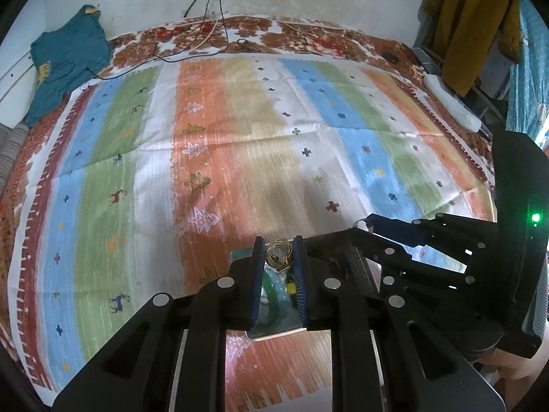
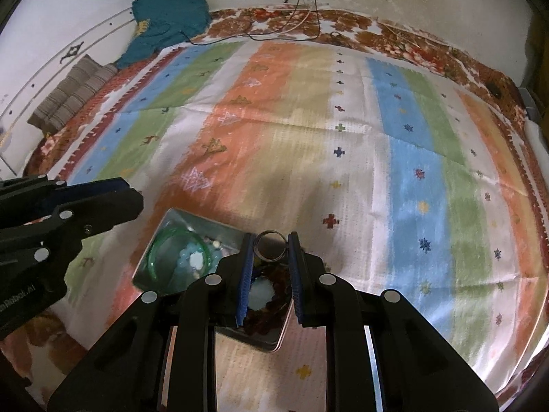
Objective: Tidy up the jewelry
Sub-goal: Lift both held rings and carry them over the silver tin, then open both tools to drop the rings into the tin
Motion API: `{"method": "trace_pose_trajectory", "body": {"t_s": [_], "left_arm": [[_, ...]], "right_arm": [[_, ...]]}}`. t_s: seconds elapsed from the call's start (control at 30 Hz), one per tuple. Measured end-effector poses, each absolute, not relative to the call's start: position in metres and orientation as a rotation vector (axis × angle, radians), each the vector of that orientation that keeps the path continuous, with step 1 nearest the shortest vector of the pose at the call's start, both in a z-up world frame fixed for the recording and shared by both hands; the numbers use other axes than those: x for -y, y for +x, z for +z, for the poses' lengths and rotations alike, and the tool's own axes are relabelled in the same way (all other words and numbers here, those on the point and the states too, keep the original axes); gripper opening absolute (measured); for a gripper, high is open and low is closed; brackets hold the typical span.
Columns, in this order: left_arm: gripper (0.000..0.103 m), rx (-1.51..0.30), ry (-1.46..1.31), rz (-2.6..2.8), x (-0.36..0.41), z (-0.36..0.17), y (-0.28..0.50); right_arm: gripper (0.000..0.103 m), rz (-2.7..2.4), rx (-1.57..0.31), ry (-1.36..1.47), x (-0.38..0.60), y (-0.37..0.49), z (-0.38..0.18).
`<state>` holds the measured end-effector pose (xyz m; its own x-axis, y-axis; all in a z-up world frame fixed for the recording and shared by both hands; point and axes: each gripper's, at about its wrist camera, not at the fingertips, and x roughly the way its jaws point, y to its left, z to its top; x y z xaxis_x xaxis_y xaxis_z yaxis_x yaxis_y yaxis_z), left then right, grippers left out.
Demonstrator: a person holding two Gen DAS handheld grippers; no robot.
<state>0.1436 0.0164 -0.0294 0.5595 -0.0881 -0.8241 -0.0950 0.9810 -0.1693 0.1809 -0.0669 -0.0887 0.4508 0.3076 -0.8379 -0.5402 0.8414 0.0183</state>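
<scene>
Jaws of both grippers clamp jewelry above the tray: left gripper a gold chain, right gripper a ring, likely for sorting.

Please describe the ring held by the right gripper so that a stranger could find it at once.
On the striped cloth lies a metal tray of jewelry. Just above its right part, the right gripper pinches a ring between its blue pads. It is a plain grey metal hoop, unlike the green bangle in the tray.
</scene>
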Motion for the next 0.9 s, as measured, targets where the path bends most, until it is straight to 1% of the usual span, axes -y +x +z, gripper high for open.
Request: {"method": "trace_pose_trajectory", "body": {"t_s": [0.17, 0.23, 0.27, 0.33, 0.37, 0.4, 0.5, 0.57, 0.7, 0.8, 0.87, 0.9], "left_arm": [[0.016, -0.979, -0.213, 0.010, -0.015, -0.030, 0.137], [0.020, -0.981, -0.230, 0.027, -0.018, -0.031, 0.135], [0.021, -0.981, -0.236, 0.031, -0.020, -0.030, 0.135], [0.024, -0.977, -0.242, 0.038, -0.021, -0.029, 0.135], [0.026, -0.975, -0.245, 0.041, -0.022, -0.028, 0.134], [0.028, -0.972, -0.248, 0.041, -0.023, -0.027, 0.134], [0.030, -0.970, -0.255, 0.041, -0.024, -0.026, 0.130], [0.033, -0.968, -0.257, 0.043, -0.024, -0.025, 0.126], [0.035, -0.962, -0.261, 0.043, -0.024, -0.024, 0.115], [0.042, -0.952, -0.256, 0.040, -0.022, -0.021, 0.106], [0.043, -0.943, -0.256, 0.032, -0.020, -0.019, 0.099], [0.046, -0.940, -0.256, 0.029, -0.019, -0.018, 0.096]], "right_arm": [[0.021, 0.547, -0.986, -0.281, 0.063, 0.175, -0.092], [0.023, 0.545, -0.996, -0.281, 0.062, 0.174, -0.092], [0.025, 0.546, -1.000, -0.280, 0.062, 0.175, -0.092], [0.036, 0.548, -1.001, -0.274, 0.063, 0.174, -0.092], [0.038, 0.547, -0.999, -0.271, 0.065, 0.173, -0.091], [0.039, 0.545, -0.997, -0.270, 0.066, 0.172, -0.091], [0.039, 0.540, -0.991, -0.266, 0.071, 0.168, -0.089], [0.041, 0.532, -0.988, -0.270, 0.073, 0.165, -0.088], [0.048, 0.525, -0.976, -0.258, 0.082, 0.157, -0.082], [0.051, 0.522, -0.971, -0.233, 0.091, 0.152, -0.078], [0.054, 0.519, -0.968, -0.224, 0.095, 0.148, -0.076], [0.055, 0.516, -0.966, -0.221, 0.098, 0.146, -0.075]]}}
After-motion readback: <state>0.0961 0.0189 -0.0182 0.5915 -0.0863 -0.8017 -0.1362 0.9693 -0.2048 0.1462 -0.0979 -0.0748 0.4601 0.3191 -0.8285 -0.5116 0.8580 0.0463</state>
